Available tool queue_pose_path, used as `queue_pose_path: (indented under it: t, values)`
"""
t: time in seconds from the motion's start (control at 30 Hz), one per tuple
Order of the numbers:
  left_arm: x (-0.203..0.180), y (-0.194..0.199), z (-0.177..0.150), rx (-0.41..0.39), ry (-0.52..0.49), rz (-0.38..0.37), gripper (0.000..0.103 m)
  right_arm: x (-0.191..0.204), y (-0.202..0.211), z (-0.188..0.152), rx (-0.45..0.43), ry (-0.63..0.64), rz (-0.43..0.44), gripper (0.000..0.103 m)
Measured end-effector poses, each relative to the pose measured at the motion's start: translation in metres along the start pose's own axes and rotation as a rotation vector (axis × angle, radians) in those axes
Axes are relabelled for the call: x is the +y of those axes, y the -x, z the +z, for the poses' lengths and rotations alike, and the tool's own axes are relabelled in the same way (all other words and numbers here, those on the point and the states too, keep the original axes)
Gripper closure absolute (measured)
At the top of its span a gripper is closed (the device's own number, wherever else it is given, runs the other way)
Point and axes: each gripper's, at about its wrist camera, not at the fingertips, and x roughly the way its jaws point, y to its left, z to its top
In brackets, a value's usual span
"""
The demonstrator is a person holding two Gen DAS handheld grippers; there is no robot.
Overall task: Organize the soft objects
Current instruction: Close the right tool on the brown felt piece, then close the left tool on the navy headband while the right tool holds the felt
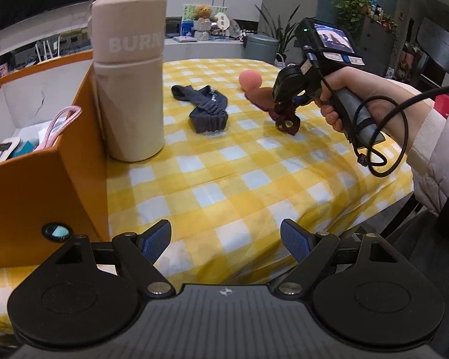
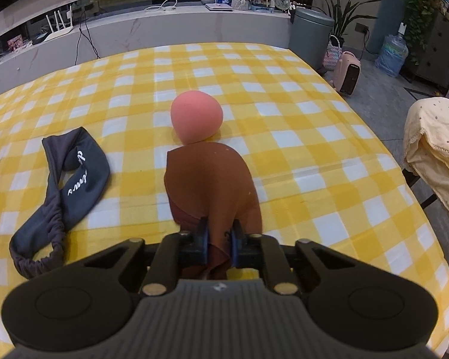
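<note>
Brown cloth (image 2: 208, 179) pinched in right gripper (image 2: 219, 236).

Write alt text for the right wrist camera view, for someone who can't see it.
The right gripper is shut on a brown cloth lying on a yellow checked tablecloth. A pink sponge ball sits just beyond the cloth, and a dark grey headband lies to its left.

The pink bottle (image 1: 128, 68) at ten o'clock carried "BURN" in pale capitals, cut off at its edge. The grey headband (image 2: 74, 176) bore white cursive stitching, too curled to read.
</note>
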Motion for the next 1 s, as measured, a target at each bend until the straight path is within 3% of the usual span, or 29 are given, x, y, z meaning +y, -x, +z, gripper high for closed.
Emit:
queue_pose_path:
  t: [0.2,0.47,0.57,0.8,1.0]
  values:
    - [-0.015,-0.01,0.008,-0.03,-0.04,0.008,0.006,-0.01,0.011,0.002,-0.015,-0.023,0.01,0.094]
    - [-0.037,-0.054,0.047,-0.086,-0.015,0.0,0.006,-0.023,0.013,0.006,-0.029,-0.032,0.004,0.094]
    - [-0.038,-0.078,0.066,-0.108,0.009,0.008,0.006,-0.031,0.016,0.008,-0.012,-0.054,0.055,0.094]
    - [-0.048,-0.141,0.101,-0.103,0.027,0.111,0.006,-0.048,0.023,0.014,-0.037,-0.101,0.054,0.094]
    - [-0.048,-0.172,0.118,-0.097,0.039,0.173,0.006,-0.05,0.016,0.012,-0.014,-0.086,0.06,0.094]
